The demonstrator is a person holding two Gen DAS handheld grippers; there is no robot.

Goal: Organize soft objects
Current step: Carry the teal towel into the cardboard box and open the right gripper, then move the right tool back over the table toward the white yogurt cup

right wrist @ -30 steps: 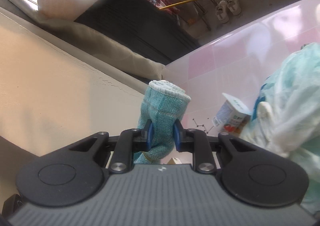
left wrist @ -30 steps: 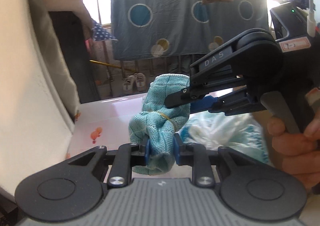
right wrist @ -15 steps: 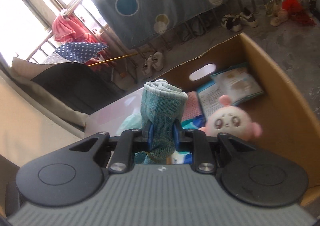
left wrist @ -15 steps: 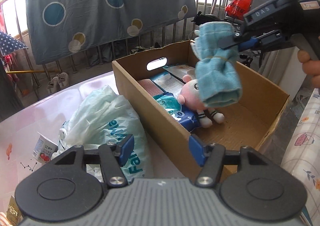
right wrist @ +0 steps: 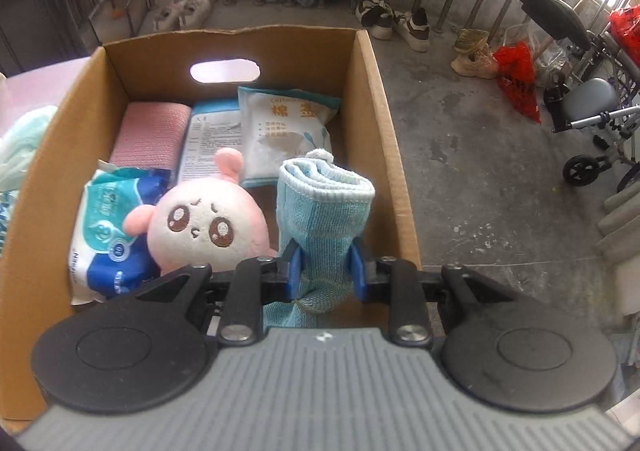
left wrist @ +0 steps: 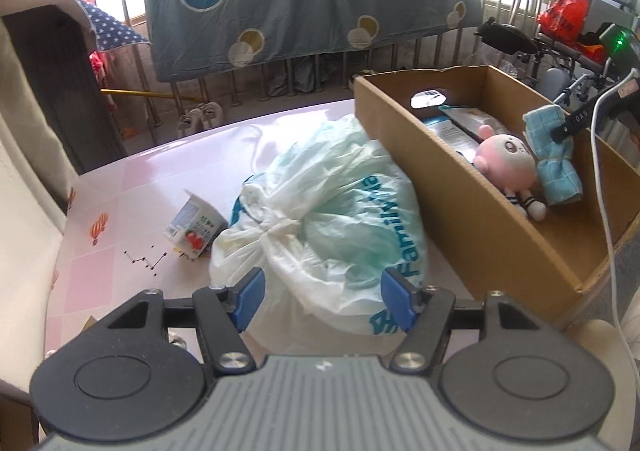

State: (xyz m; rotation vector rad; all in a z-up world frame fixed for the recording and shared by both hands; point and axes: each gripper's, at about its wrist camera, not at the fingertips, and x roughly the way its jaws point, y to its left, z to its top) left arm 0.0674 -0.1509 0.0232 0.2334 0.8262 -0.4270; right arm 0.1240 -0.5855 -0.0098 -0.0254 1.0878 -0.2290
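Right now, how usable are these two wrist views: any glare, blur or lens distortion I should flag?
Left wrist view: window light blows out the top right corner, and the fisheye bends the cardboard box; the plastic bag is sharp. Right wrist view: evenly lit, slight glare top right, the rolled blue towel and pink plush toy crisp, the floor curving at the edges.

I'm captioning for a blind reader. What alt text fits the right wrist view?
The right gripper, its jaws opening, has a rolled blue towel between them over an open cardboard box. Inside lie a pink plush, wipes and packets.
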